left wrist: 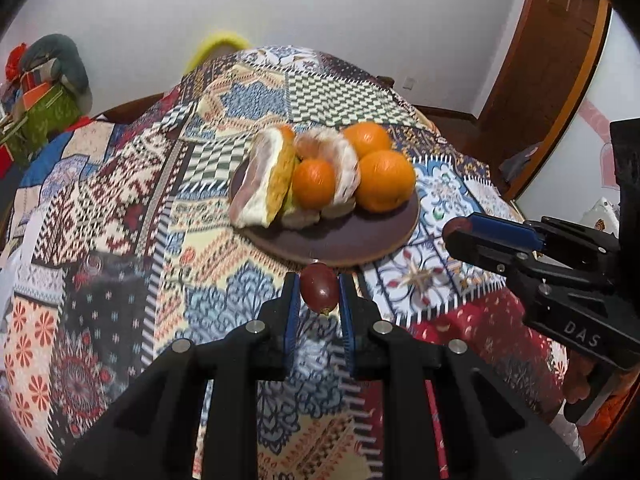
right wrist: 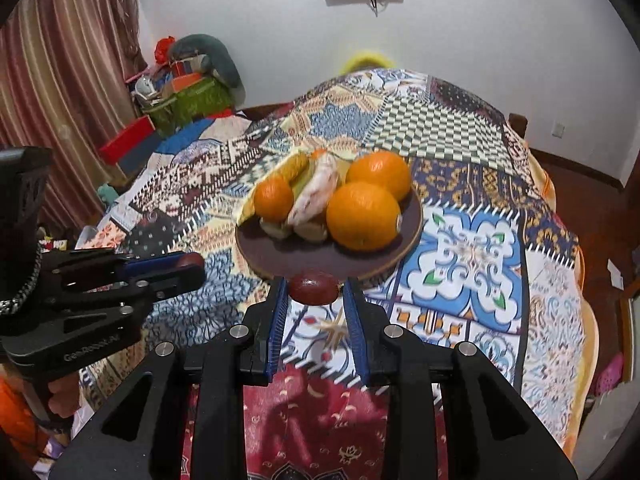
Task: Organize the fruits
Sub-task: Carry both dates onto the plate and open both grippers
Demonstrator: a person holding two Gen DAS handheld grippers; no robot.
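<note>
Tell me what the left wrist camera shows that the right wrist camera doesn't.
Only the left wrist view shows the wooden door and the right gripper from the side. Only the right wrist view shows the curtain and the left gripper from the side. Both show the plate with oranges, the patchwork cloth, and a small dark red fruit between closed fingers.
</note>
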